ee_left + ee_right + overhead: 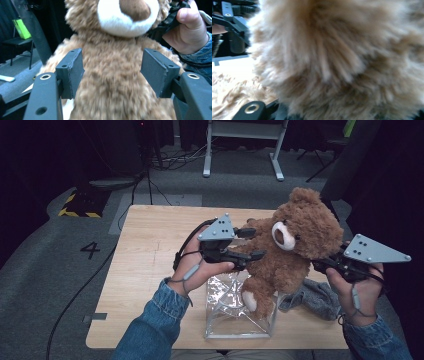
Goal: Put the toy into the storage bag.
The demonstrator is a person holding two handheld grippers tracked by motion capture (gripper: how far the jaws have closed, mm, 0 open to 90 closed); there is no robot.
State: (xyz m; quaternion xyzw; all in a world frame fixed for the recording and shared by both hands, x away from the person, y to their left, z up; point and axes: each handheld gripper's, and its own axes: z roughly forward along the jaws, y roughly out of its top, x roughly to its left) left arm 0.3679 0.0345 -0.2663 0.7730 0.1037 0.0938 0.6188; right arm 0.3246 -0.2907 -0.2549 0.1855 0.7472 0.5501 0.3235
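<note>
A brown teddy bear [290,245] with a white muzzle hangs upright above the wooden table [150,270], its feet over a clear plastic bag [235,317]. Whether the feet are inside the bag I cannot tell. My left gripper [256,243] is level at the bear's chest; in the left gripper view its jaws [112,72] stand apart on either side of the torso [112,95] without pressing it. My right gripper [327,265] reaches in from the right behind the bear, its tips buried in the fur [337,62], shut on the bear's back.
A crumpled grey cloth [312,297] lies right of the bag near the table's front edge. Behind the table stand a white desk frame [245,150] and a black-and-yellow marked base [80,205]. Cables run over the grey floor at the left.
</note>
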